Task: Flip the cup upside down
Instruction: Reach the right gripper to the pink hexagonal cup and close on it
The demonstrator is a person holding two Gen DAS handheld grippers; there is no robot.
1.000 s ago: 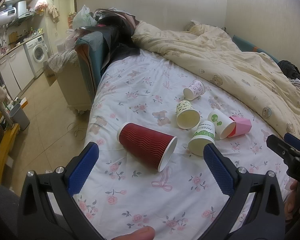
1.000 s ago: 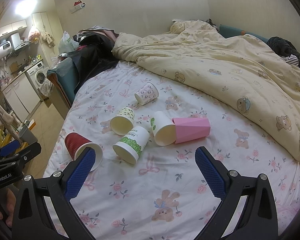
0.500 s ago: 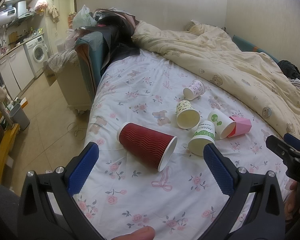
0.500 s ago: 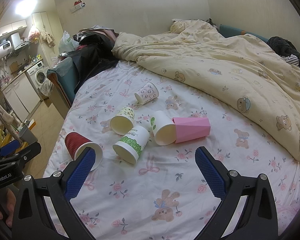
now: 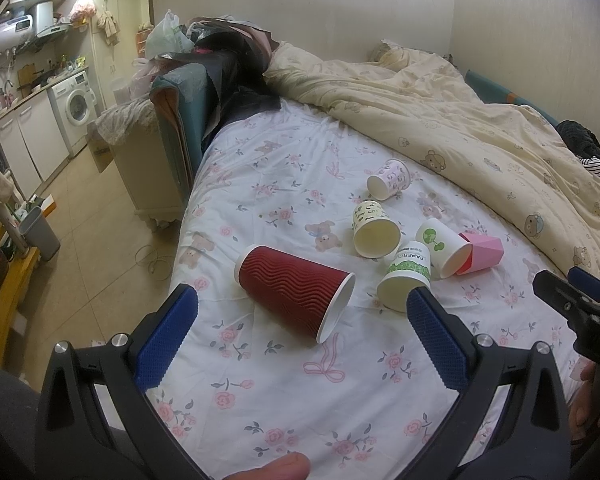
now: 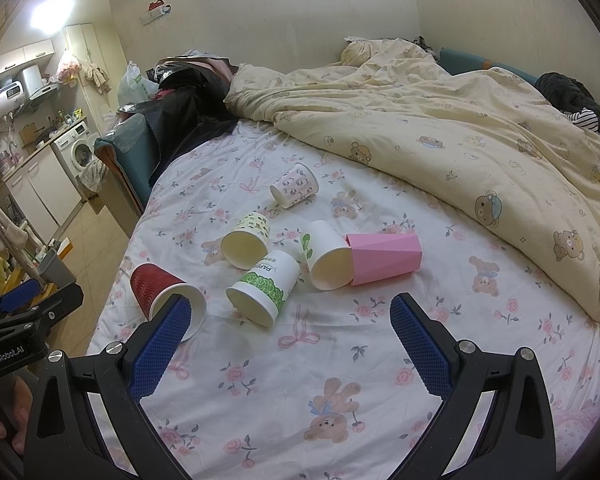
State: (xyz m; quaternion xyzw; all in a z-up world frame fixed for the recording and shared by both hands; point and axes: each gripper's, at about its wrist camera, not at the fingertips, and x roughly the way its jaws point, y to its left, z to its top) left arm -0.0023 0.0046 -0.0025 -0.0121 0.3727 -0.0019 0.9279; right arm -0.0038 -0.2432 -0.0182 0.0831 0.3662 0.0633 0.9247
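Note:
Several paper cups lie on their sides on a floral bedsheet (image 5: 284,184). A red ribbed cup (image 5: 292,292) lies nearest my open, empty left gripper (image 5: 300,296); it also shows in the right wrist view (image 6: 160,292). Beyond it lie a white cup with green print (image 5: 406,276) (image 6: 266,286), a yellowish patterned cup (image 5: 374,228) (image 6: 248,238), a white cup with a green leaf (image 5: 440,246) (image 6: 326,256), a pink faceted cup (image 5: 482,250) (image 6: 384,258) and a small pink-patterned cup (image 5: 390,180) (image 6: 296,186). My right gripper (image 6: 290,300) is open and empty, just short of the cups.
A rumpled cream duvet (image 6: 460,128) covers the bed's far and right side. A teal chair piled with dark clothes (image 5: 196,92) stands at the bed's left. The bed's left edge drops to a tiled floor (image 5: 84,232) with a grey bin (image 5: 40,232).

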